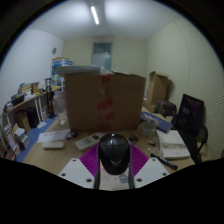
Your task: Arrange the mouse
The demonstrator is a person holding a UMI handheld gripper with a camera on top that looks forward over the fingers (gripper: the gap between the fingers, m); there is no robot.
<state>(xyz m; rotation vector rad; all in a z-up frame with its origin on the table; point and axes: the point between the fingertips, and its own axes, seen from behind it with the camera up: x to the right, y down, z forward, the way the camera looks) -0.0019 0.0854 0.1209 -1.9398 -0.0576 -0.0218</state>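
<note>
Black mouse [114,151] pinched between gripper [114,163] pads, above the table [55,152] edge.

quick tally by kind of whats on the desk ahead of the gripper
mouse: 1, black, between the gripper fingers
cardboard box: 1, large, beyond the mouse
notebook: 1
total: 3

The mouse [114,153] hides the inner faces of the magenta pads [90,158]; its lower end is cut off; papers on the table [50,152] are too small to read.
</note>
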